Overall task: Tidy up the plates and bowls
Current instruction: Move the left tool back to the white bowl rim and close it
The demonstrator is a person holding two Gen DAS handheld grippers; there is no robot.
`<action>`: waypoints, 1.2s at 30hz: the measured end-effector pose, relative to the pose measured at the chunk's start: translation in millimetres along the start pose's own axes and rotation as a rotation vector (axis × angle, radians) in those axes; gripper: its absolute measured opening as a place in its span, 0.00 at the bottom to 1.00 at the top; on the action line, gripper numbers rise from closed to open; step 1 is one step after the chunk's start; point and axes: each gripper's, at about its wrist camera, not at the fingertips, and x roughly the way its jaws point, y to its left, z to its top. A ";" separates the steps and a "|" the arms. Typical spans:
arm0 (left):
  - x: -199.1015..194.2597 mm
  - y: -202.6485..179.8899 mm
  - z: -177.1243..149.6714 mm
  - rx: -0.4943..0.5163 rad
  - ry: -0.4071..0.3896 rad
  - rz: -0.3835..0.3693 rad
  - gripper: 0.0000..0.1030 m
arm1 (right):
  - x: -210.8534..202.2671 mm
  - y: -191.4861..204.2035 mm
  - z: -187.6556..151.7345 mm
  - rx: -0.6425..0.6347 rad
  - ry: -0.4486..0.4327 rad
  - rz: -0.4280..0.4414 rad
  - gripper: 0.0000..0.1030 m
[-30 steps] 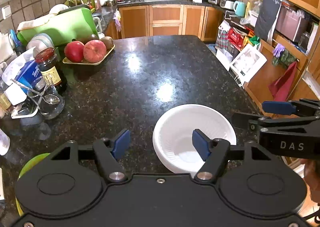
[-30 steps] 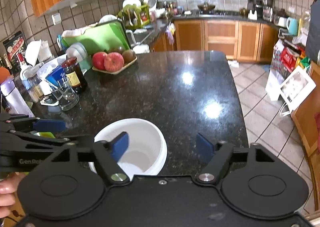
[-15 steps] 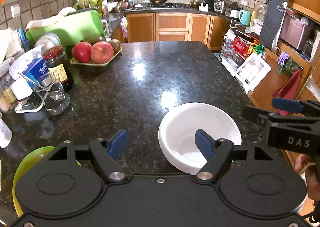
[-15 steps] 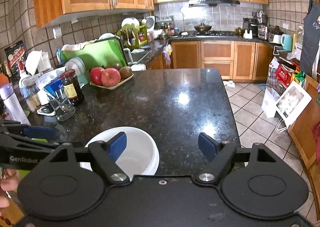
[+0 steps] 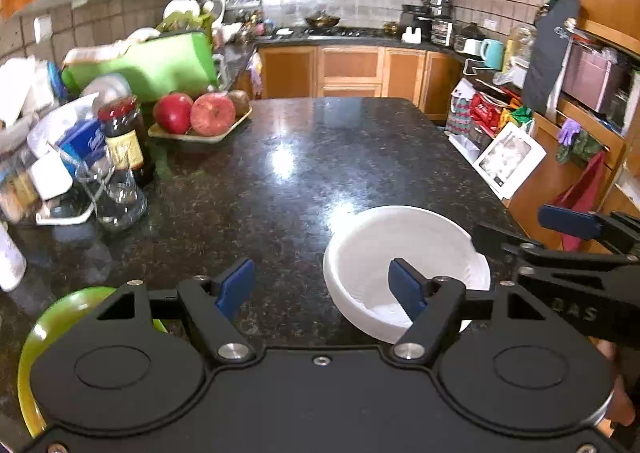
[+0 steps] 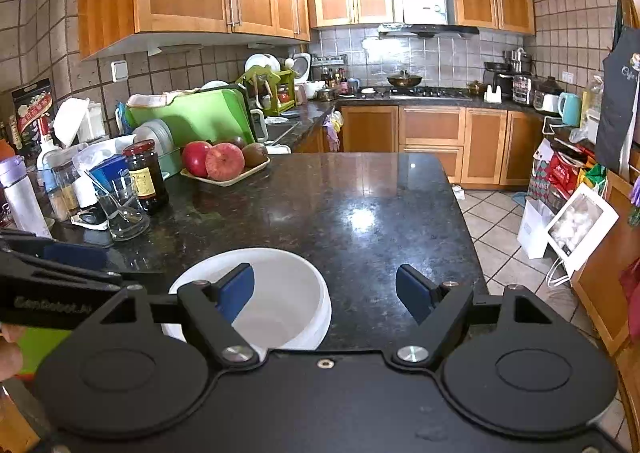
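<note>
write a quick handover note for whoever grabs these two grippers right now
Left gripper: open, nothing held, over the counter between the green plate and the white bowl.
Right gripper: open, nothing held; its left pad sits over the bowl, not gripping.
Bowl upright at the near counter edge, plate at the near left corner, apart.
Done: nothing gathered yet.
Left: pick up bowl and plate and put them together.

A dark speckled granite counter (image 6: pixel 360 189) carried a white bowl (image 6: pixel 288 293) at its near edge. Left of the bowl lay a green plate (image 5: pixel 44 329); beyond it stood a fruit tray (image 6: pixel 228 177), a sauce jar (image 6: pixel 144 173) and a glass (image 6: pixel 124 213).
</note>
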 end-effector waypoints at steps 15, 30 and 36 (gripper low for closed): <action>29.0 -4.1 8.5 0.055 0.058 -0.055 0.69 | 37.6 -10.2 2.6 0.114 0.140 0.014 0.75; 67.0 7.2 16.0 -0.010 0.282 -0.122 0.54 | 72.7 -11.9 6.4 0.157 0.283 0.034 0.51; 75.9 4.5 17.3 0.002 0.337 -0.148 0.42 | 77.1 -11.3 4.2 0.145 0.326 0.058 0.33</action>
